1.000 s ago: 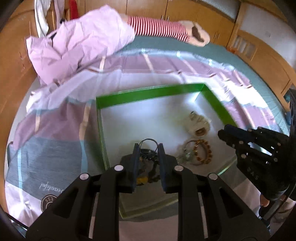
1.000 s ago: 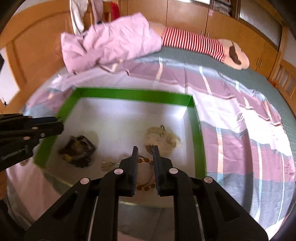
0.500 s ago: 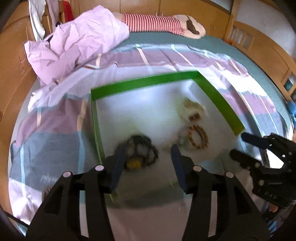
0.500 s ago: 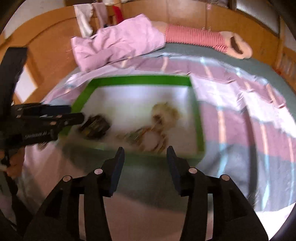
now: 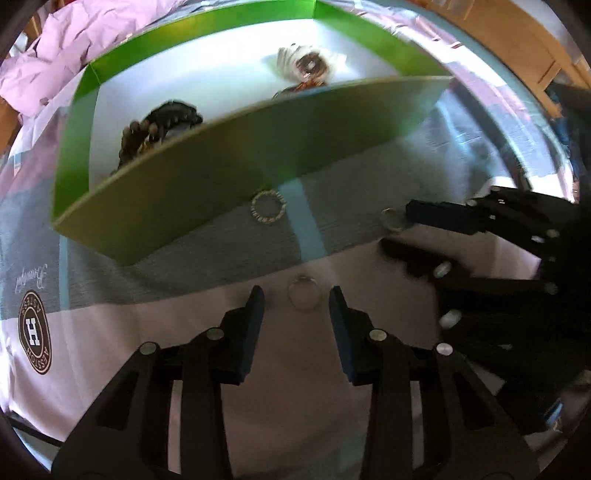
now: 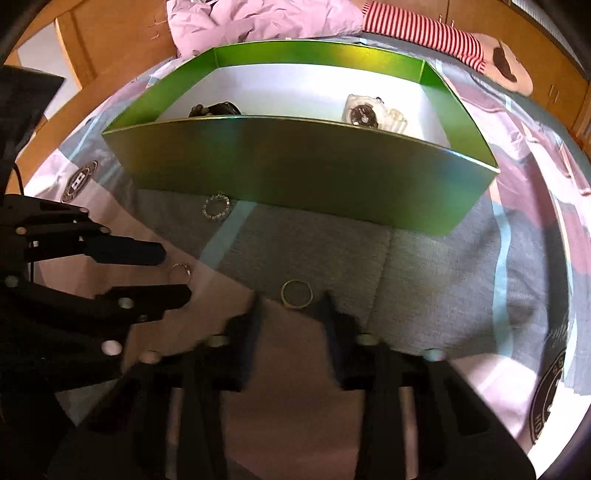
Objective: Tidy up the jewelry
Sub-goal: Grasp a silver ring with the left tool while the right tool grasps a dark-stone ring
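Observation:
A green box (image 5: 207, 158) with a white floor sits on the bed; it also shows in the right wrist view (image 6: 295, 166). Inside lie a dark bracelet (image 5: 159, 125), a white watch (image 5: 306, 64) and a brown bead bracelet, mostly hidden by the wall. Three rings lie on the sheet in front. My left gripper (image 5: 295, 306) is open around a thin ring with a stone (image 5: 303, 295). My right gripper (image 6: 291, 310) is open around a gold band (image 6: 296, 293). A sparkly ring (image 5: 268, 206) lies by the box wall, apart from both.
A crumpled pink duvet (image 6: 258, 18) and a striped stuffed toy (image 6: 424, 33) lie behind the box. Wooden cupboards line the back. The sheet is pink, grey and blue with round logos (image 5: 35, 328).
Both grippers opened, pulled back out of the box and dropped low onto the sheet in front of it, each now around a ring.

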A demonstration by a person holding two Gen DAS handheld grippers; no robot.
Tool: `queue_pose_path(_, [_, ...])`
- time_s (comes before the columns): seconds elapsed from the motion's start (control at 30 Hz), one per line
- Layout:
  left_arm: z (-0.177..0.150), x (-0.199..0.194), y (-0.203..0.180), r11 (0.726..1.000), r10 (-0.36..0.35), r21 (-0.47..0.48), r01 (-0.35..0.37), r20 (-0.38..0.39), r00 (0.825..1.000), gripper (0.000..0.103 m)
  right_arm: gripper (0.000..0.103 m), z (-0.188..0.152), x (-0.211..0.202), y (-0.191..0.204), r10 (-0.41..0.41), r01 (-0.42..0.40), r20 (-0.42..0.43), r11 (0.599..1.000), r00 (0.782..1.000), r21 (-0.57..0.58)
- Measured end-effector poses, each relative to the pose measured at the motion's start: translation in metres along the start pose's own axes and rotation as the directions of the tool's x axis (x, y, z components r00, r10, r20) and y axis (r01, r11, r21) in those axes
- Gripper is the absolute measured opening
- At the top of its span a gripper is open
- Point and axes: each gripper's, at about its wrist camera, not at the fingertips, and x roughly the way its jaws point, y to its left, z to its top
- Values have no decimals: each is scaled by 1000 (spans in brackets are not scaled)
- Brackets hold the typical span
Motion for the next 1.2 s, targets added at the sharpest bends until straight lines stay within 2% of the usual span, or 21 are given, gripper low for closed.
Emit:
queue_pose_path(0.03, [1,0,2,1000,1,-6,0,7,1000,31,16,1,0,1,4,-4,3,1000,1000,1])
queue_pose_path(0.07, [1,-2,5,1000,7,-19,-7,10,1000,22,16,3,0,4,7,-7,7,1000,1000,0])
queue_pose_path(0.1, [1,-3,10,999,7,-37,-7,12,1000,18,16,6,1,6,9,-9,10,1000,1000,-3])
queue_pose_path(0.27, [-4,-11,40,990,2,-143,1,22,1000,18,16,26,2,24,40,-41,52,999,998,7])
queue_pose_path(0.37, [-7,-14,50,985,1,-173,3,26,1000,18,16,39,10,32,50,-51,65,999,997,15])
queue_pose_path(0.57, [-9,-13,61,981,12,-196,-9,13,1000,18,17,48,25,41,66,-69,66,997,996,46])
queue_pose_path(0.77, [-14,-17,65,978,15,-208,-12,11,1000,18,17,51,28,46,68,-70,68,997,995,22])
queue_pose_path(0.9, [-13,-15,65,977,12,-213,-9,10,1000,18,29,53,31,47,61,-61,53,998,997,0])
queue_pose_path(1.2, [-19,-17,71,978,14,-209,-11,9,1000,18,32,53,36,51,65,-63,31,997,997,-48])
